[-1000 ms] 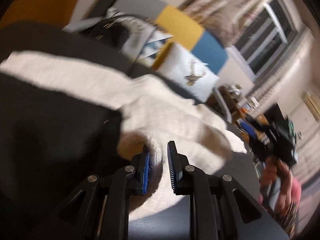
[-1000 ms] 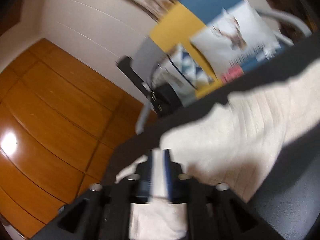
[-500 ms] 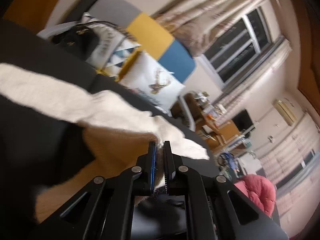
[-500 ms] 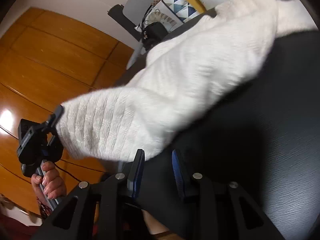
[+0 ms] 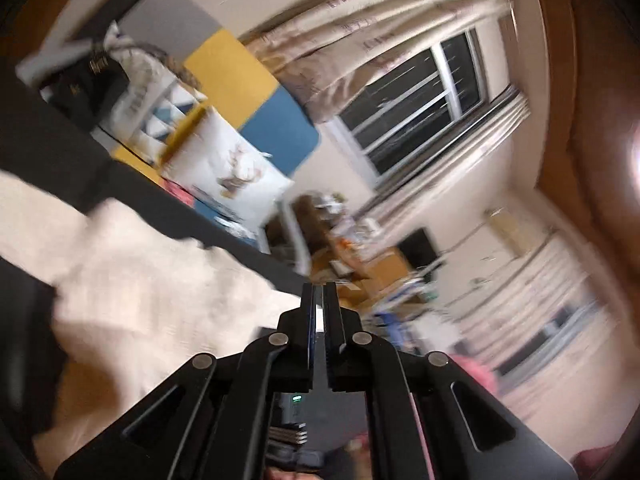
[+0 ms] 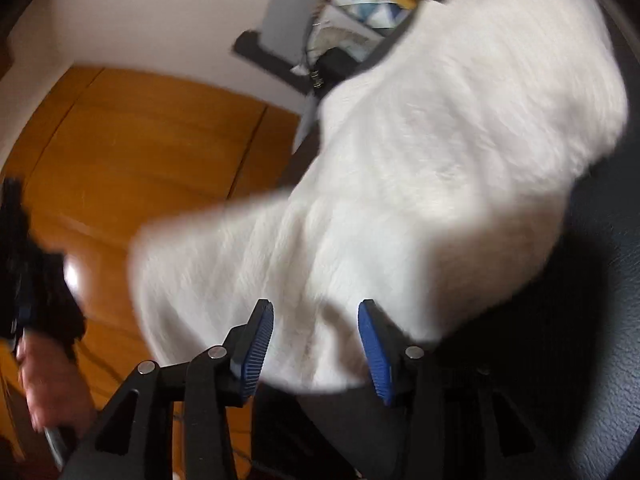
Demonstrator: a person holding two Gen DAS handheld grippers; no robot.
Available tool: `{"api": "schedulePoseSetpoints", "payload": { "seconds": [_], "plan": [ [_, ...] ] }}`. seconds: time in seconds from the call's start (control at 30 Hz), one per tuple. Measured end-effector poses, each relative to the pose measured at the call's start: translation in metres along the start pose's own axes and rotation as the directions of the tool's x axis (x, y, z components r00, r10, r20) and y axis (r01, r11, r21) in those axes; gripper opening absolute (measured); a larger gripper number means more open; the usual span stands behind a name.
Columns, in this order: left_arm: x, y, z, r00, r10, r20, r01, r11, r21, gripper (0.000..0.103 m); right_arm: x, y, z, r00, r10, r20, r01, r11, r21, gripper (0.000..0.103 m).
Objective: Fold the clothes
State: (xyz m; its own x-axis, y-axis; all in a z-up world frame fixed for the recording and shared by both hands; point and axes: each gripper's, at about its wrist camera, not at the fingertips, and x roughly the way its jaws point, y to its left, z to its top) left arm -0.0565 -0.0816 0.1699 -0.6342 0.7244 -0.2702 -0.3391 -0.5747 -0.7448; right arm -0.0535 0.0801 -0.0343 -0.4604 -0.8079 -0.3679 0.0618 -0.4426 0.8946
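A fluffy cream-white sweater (image 6: 440, 168) lies across the dark table (image 6: 600, 320). Its near edge bulges up between the blue pads (image 6: 260, 340) of my right gripper (image 6: 316, 308), which is open and grips nothing. In the left wrist view the sweater (image 5: 152, 288) stretches from the left up to my left gripper (image 5: 319, 300). Those fingers are pressed together on a thin bit of the sweater's edge, lifted off the table (image 5: 60, 140). The view is blurred by motion.
A sofa with a yellow and blue back (image 5: 256, 92), a deer-print cushion (image 5: 228, 176) and a black bag (image 5: 88, 80) stands behind the table. A window with curtains (image 5: 420, 96) is beyond. A hand (image 6: 48, 380) holding the other gripper shows by the wooden wardrobe (image 6: 140, 152).
My left gripper has shut on the sweater's edge and risen, tilting toward the room. My right gripper let go of the cloth, opened wide, and now sits at the sweater's near edge.
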Motion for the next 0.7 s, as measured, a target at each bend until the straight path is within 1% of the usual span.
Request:
{"api": "schedulePoseSetpoints", "payload": {
  "seconds": [0.07, 0.1, 0.13, 0.2, 0.23, 0.27, 0.3, 0.33, 0.37, 0.43, 0.5, 0.57, 0.6, 0.7],
  "plan": [
    [0.000, 0.007, -0.004, 0.994, 0.107, -0.015, -0.107, 0.993, 0.040, 0.005, 0.000, -0.005, -0.002, 1.000, 0.002, -0.008, -0.002, 1.000, 0.030, 0.045],
    [0.001, 0.012, -0.006, 0.987, 0.161, -0.029, -0.159, 0.986, 0.056, 0.010, -0.003, -0.006, -0.002, 1.000, -0.006, -0.007, 0.006, 0.999, 0.033, 0.045],
    [0.000, 0.022, -0.012, 0.975, 0.220, -0.040, -0.217, 0.974, 0.071, 0.013, -0.006, -0.004, -0.003, 1.000, -0.025, -0.009, 0.025, 1.000, 0.016, 0.045],
    [-0.001, 0.041, -0.027, 0.940, 0.335, -0.060, -0.329, 0.939, 0.098, 0.033, -0.012, 0.000, -0.006, 0.998, -0.065, -0.011, 0.065, 0.998, -0.026, 0.045],
    [-0.004, 0.050, -0.037, 0.931, 0.356, -0.086, -0.345, 0.932, 0.113, 0.037, -0.016, 0.003, -0.008, 0.996, -0.086, -0.012, 0.085, 0.995, -0.047, 0.045],
    [-0.008, 0.059, -0.048, 0.920, 0.376, -0.112, -0.361, 0.923, 0.129, 0.045, -0.019, 0.005, -0.009, 0.994, -0.106, -0.012, 0.105, 0.992, -0.068, 0.045],
    [-0.011, 0.068, -0.058, 0.908, 0.396, -0.137, -0.376, 0.915, 0.146, 0.050, -0.022, 0.007, -0.011, 0.992, -0.126, -0.012, 0.125, 0.988, -0.089, 0.045],
    [-0.014, 0.077, -0.069, 0.895, 0.415, -0.162, -0.391, 0.906, 0.162, 0.053, -0.023, 0.011, -0.012, 0.987, -0.160, -0.012, 0.158, 0.979, -0.126, 0.045],
    [-0.013, 0.077, -0.078, 0.885, 0.421, -0.197, -0.387, 0.903, 0.189, 0.058, -0.023, 0.014, -0.013, 0.983, -0.185, -0.012, 0.181, 0.971, -0.154, 0.045],
    [-0.014, 0.075, -0.103, 0.830, 0.492, -0.263, -0.399, 0.853, 0.337, 0.058, -0.023, 0.019, -0.013, 0.976, -0.220, -0.011, 0.213, 0.958, -0.194, 0.045],
    [-0.015, 0.068, -0.120, 0.798, 0.541, -0.266, -0.390, 0.799, 0.458, 0.058, -0.022, 0.021, -0.011, 0.972, -0.236, -0.011, 0.228, 0.951, -0.210, 0.045],
    [-0.015, 0.062, -0.137, 0.765, 0.589, -0.261, -0.370, 0.733, 0.571, 0.059, -0.018, 0.022, -0.009, 0.971, -0.238, -0.013, 0.230, 0.950, -0.211, 0.045],
    [-0.015, 0.062, -0.142, 0.754, 0.609, -0.245, -0.372, 0.704, 0.606, 0.059, -0.017, 0.023, -0.008, 0.971, -0.238, -0.014, 0.230, 0.950, -0.212, 0.045],
    [-0.004, 0.064, -0.149, 0.727, 0.666, -0.167, -0.407, 0.614, 0.676, 0.060, -0.012, 0.025, -0.005, 0.970, -0.241, -0.018, 0.232, 0.949, -0.214, 0.045]
  ]
}}
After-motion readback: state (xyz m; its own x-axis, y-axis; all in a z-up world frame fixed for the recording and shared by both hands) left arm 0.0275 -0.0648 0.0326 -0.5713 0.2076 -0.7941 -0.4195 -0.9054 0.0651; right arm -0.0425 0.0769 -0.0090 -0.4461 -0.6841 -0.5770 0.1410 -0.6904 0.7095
